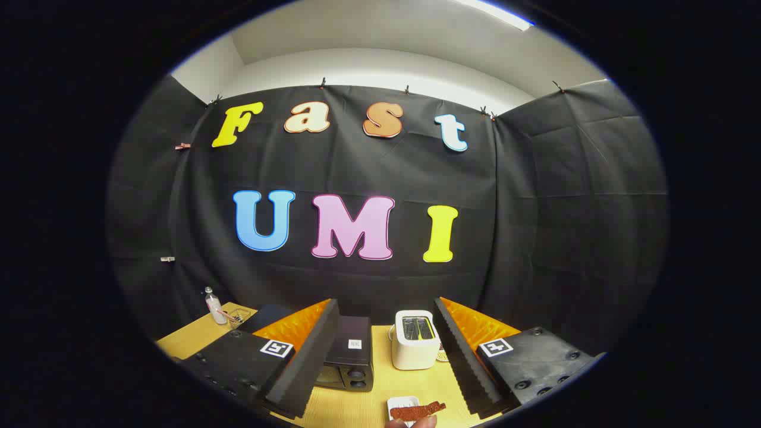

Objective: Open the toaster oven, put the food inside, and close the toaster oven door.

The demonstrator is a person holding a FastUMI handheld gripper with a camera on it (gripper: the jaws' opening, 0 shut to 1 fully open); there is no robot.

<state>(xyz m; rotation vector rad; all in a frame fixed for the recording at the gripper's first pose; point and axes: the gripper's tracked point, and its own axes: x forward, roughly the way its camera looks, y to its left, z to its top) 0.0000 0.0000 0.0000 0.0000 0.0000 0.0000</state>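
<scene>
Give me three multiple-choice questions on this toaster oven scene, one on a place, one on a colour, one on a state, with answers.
1. Where is the black toaster oven?
A. beside the left finger
B. on the white toaster
C. on the white plate

2. What colour is the table?
A. blue
B. light wood
C. red

3. How is the gripper?
A. shut on the bottle
B. shut on the food
C. open

Answers: 1 A, it stands against the left finger. 2 B, the top is pale yellow wood. 3 C, its fingers stand wide apart, holding nothing.
</scene>
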